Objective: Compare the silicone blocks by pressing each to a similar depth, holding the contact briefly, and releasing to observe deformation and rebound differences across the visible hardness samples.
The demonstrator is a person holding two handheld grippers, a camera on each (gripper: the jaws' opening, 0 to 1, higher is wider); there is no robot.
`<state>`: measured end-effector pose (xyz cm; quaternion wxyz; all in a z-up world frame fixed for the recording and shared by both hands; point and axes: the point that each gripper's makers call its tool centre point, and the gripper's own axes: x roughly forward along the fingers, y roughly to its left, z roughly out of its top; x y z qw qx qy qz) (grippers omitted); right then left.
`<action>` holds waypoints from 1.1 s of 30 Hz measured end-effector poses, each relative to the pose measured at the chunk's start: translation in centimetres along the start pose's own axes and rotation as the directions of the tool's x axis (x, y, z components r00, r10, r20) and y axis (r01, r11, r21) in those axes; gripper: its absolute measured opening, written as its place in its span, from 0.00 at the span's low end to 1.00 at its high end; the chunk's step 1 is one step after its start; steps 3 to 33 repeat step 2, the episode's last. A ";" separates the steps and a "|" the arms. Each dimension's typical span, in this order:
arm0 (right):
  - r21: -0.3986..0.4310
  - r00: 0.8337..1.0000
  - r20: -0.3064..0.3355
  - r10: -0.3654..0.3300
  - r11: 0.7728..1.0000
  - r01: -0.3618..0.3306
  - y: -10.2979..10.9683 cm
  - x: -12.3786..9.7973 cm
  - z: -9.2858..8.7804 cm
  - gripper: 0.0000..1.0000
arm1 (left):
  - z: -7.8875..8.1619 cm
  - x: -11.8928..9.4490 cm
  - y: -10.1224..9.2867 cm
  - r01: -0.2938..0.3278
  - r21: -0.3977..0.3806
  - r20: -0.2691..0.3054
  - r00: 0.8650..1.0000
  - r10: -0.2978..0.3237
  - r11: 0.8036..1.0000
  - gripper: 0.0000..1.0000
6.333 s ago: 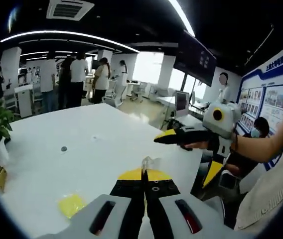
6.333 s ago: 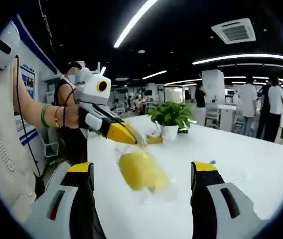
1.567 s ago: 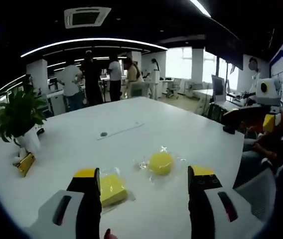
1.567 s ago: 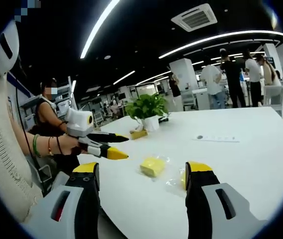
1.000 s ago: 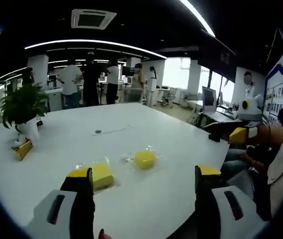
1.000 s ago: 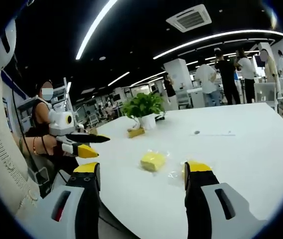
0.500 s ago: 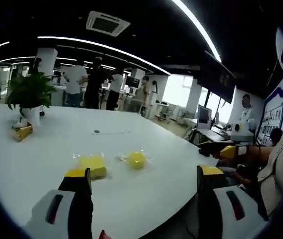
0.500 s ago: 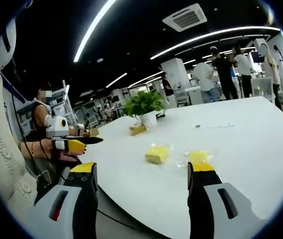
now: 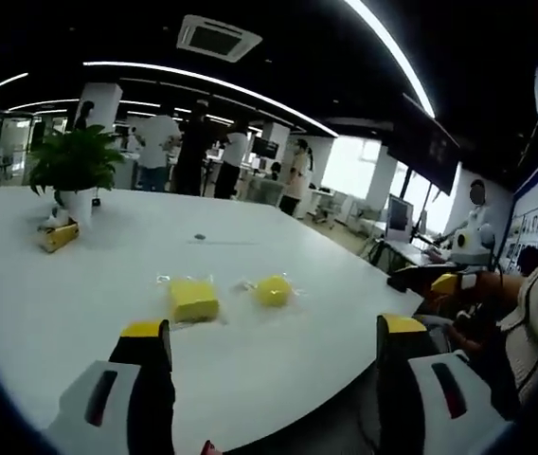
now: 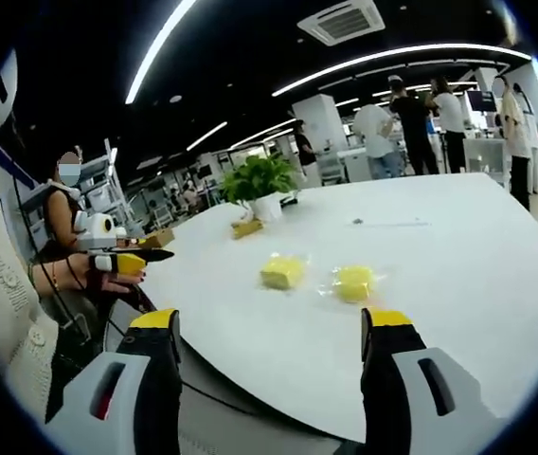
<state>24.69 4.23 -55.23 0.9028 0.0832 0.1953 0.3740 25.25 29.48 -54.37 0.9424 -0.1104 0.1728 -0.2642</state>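
Left gripper (image 9: 267, 334): jaws wide, empty | right gripper (image 10: 271, 322): jaws wide, empty | square block (image 9: 193, 300) and round block (image 9: 273, 289): side by side on table (image 9: 80, 284), ahead of both grippers, untouched

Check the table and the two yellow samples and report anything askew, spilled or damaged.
Nothing stands out. The square yellow block and the round yellow block lie flat, side by side and apart, each in a clear wrapper on the white table. No spill or tear shows. Both the left gripper and right gripper hang open, off the blocks.
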 end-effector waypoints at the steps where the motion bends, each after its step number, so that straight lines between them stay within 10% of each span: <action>1: 0.003 1.000 0.008 0.003 1.000 -0.003 0.0 -0.1 0.2 0.74 | 0.2 0.0 0.0 0.001 0.002 0.005 1.000 -0.001 1.000 0.89; 33: 0.009 1.000 0.022 0.005 1.000 -0.005 0.0 -0.3 0.7 0.74 | 0.6 -0.1 -0.1 0.004 0.010 0.012 1.000 -0.004 1.000 0.90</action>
